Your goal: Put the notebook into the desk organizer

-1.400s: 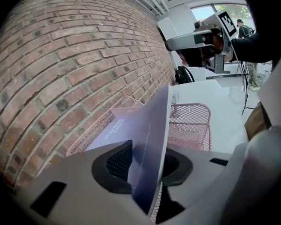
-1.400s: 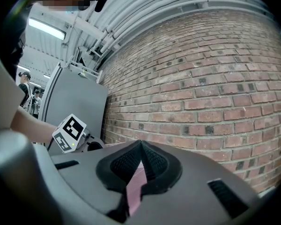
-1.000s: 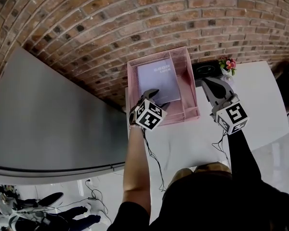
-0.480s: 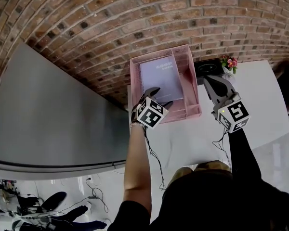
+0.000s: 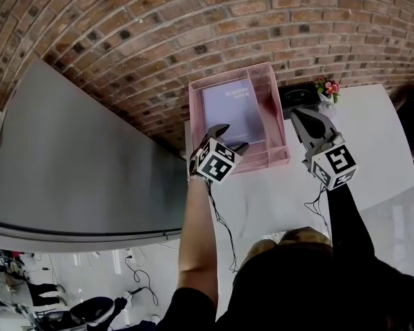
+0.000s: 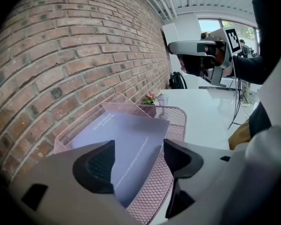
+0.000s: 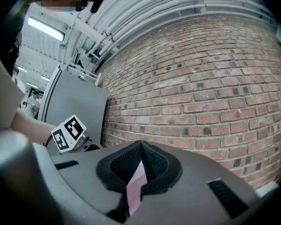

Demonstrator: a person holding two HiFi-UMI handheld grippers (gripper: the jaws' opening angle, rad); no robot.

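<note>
Notebook [image 5: 231, 109] lying in the pink mesh desk organizer [image 5: 277, 116], left hand-held gripper [image 5: 232, 137] let go.

The organizer stands at the far edge of a white table [image 5: 372, 136] against a brick wall [image 5: 159, 33]. The left hand-held gripper hovers at the organizer's near left side. Its jaws have just been opening and now stand wider than a second ago, with the notebook's near edge between them and neither pad pressing on it. The right hand-held gripper [image 5: 299, 114] stays where it was, just right of the organizer, its jaws together on nothing. The notebook has not shifted.
</note>
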